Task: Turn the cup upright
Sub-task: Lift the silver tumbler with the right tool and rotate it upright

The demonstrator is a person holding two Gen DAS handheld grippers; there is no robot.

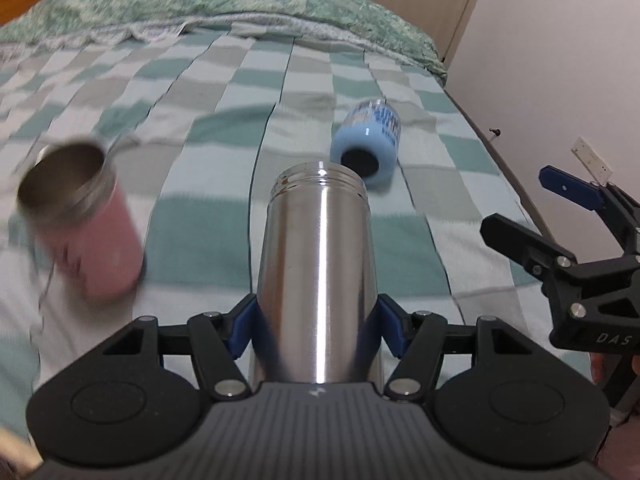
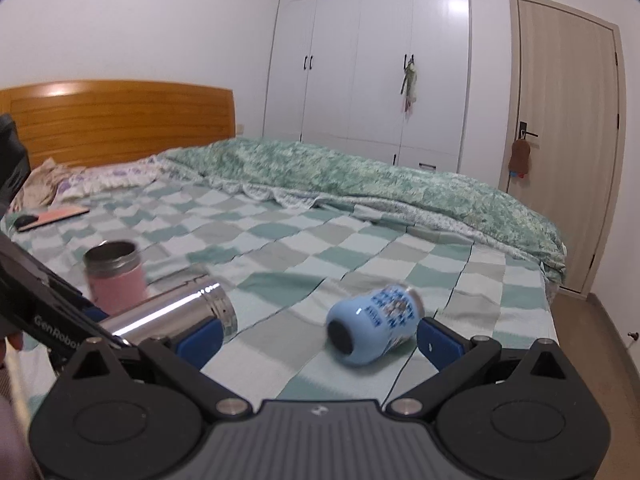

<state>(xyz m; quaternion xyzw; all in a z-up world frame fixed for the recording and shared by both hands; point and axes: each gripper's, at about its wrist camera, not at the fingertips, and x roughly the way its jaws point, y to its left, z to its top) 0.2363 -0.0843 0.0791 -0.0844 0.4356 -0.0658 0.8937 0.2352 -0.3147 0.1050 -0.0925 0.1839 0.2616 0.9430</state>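
Note:
My left gripper (image 1: 318, 330) is shut on a steel cup (image 1: 318, 276), held lengthwise between the blue pads with its threaded open end pointing away; in the right wrist view the steel cup (image 2: 172, 314) lies tilted just above the bed. A light blue patterned cup (image 1: 366, 142) lies on its side on the checked blanket, also seen in the right wrist view (image 2: 376, 326). My right gripper (image 2: 320, 340) is open, and the blue cup lies just ahead between its fingers. A pink cup (image 1: 86, 220) with a steel rim stands upright at the left, blurred.
The checked blanket (image 2: 320, 248) covers the bed, with a green quilt (image 2: 360, 184) bunched at the far side. A phone and dark object (image 2: 52, 216) lie near the wooden headboard. The bed's right edge drops to the floor by a door (image 2: 568, 140).

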